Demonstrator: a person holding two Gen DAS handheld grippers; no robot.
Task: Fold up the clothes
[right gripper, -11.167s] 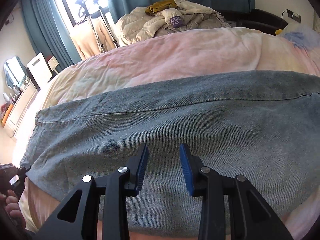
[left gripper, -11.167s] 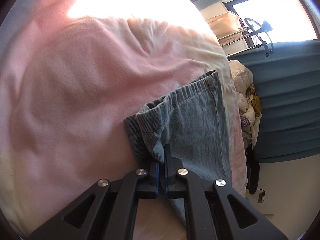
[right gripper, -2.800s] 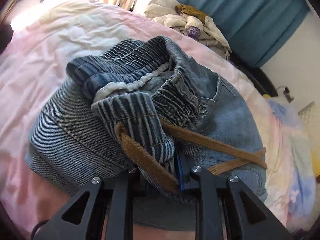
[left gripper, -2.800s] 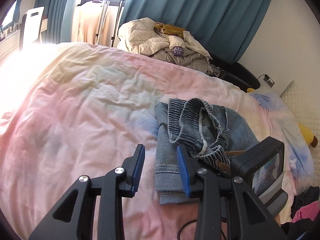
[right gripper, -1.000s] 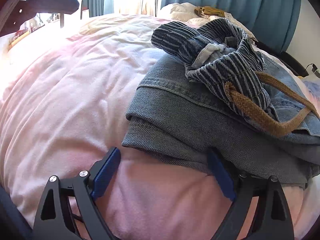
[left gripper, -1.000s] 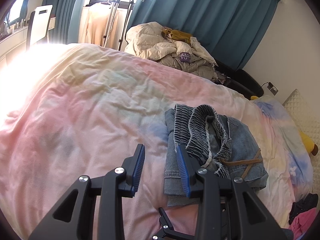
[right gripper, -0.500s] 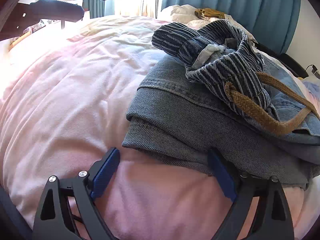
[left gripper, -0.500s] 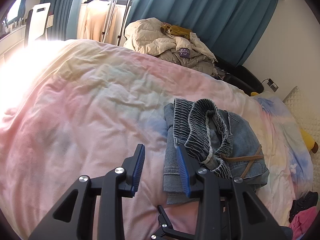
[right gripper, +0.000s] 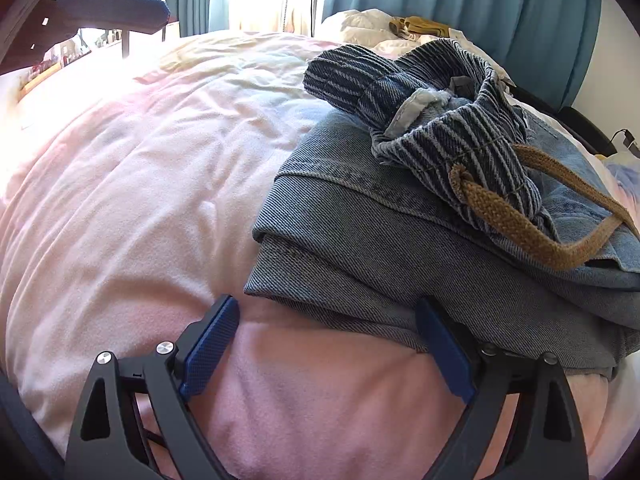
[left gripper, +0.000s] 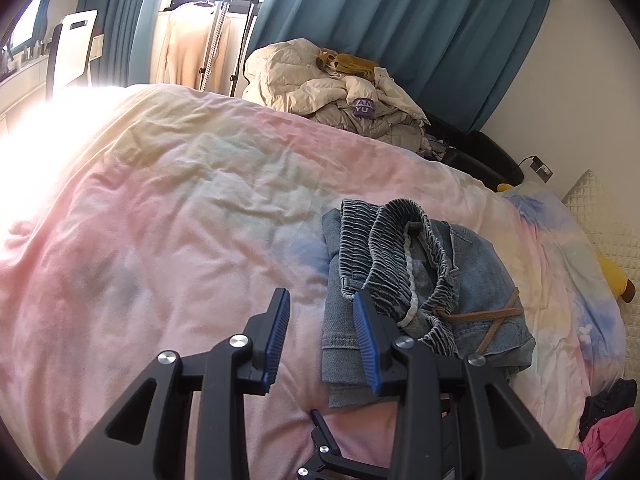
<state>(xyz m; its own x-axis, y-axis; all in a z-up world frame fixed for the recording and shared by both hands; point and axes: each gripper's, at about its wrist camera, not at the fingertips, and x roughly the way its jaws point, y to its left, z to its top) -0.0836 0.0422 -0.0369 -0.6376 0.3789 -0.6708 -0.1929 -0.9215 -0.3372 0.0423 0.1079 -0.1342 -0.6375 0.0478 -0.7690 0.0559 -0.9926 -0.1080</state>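
Denim shorts (right gripper: 400,240) sit folded on the pink duvet (left gripper: 180,220), thick, soft and floppy, so with your left gripper (left gripper: 320,336) and right gripper (right gripper: 340,344) both released and empty, pinch the stacked hem edge.

Only one bit of lettering shows: a small purple patch (left gripper: 363,107) in the upper middle of the left wrist view, sitting on the heap of pale padded clothing (left gripper: 320,84) beyond the bed. It carries two short rows of light capitals, and they look like "ANI" over "YU", though the first row may be cut off by a fold. In the right wrist view, nothing readable.
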